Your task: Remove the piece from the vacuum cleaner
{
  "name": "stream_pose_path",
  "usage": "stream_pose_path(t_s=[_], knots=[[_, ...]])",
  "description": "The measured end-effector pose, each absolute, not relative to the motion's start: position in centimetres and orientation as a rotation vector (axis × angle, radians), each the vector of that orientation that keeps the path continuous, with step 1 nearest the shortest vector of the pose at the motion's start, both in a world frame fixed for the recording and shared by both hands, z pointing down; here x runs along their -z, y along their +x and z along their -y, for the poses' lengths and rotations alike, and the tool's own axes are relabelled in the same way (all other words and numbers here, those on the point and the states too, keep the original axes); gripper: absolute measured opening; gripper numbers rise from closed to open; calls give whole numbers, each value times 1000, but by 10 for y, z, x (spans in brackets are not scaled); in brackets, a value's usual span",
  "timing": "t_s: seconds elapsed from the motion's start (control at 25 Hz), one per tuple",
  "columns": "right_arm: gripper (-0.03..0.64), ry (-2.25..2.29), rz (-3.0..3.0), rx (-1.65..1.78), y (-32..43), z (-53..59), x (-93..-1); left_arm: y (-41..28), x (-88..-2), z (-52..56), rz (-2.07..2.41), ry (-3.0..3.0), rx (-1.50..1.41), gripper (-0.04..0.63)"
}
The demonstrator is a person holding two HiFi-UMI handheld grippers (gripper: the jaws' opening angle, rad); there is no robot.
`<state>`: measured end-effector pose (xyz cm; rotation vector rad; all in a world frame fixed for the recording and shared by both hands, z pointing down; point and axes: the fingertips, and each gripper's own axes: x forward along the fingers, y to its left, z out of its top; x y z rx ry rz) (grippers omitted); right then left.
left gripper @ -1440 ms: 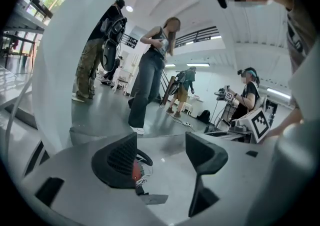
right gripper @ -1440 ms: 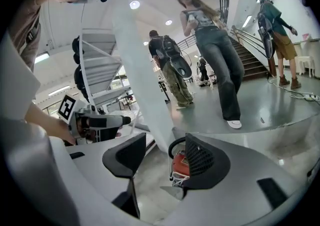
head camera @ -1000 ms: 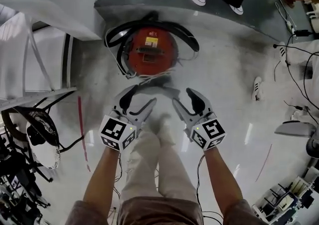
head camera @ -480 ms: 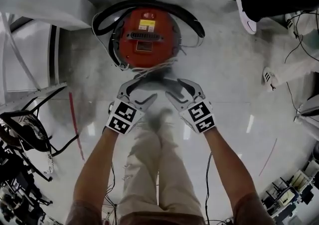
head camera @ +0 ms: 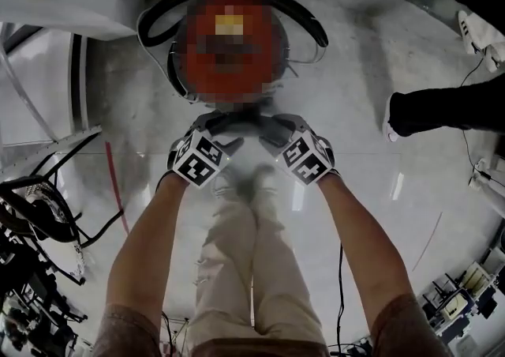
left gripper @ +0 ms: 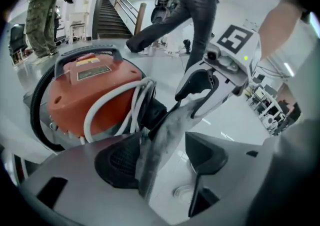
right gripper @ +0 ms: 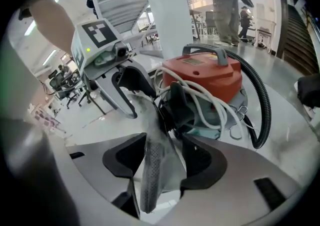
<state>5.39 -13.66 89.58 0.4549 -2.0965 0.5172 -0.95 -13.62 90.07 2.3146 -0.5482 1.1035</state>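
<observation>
The pale glossy floor (head camera: pixel 371 150) carries a red drum-shaped vacuum cleaner (left gripper: pixel 75 95), standing toward the floor's far edge in the head view. A black ribbed hose (right gripper: pixel 262 105) loops round its body and a white cord (left gripper: pixel 107 102) is wound over its front. The task's thing, a flat grey wedge-shaped piece (right gripper: pixel 155 165), sticks out from a black fitting (right gripper: pixel 175 107) on the near side of the vacuum cleaner and is not yet off.

The right gripper (right gripper: pixel 162 160) has its jaws narrow, pinching the grey piece between both pads. The left gripper (left gripper: pixel 162 157) stands wider: the piece leans on one pad, and there seems to be a gap to the other, though the angle is poor.

The step in hand is the grasp before pulling. I judge the next move calls for the left jaws to close, then a steady pull straight toward the person, so the piece slides free without dragging the vacuum cleaner along
</observation>
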Motion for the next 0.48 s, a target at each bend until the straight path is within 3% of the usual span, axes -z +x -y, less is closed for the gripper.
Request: stream_pose_path(t_s=[0.48], knots=[[172,375,2093,-523,41,139,-902,3,-907,141,420,2315,-1138,189]])
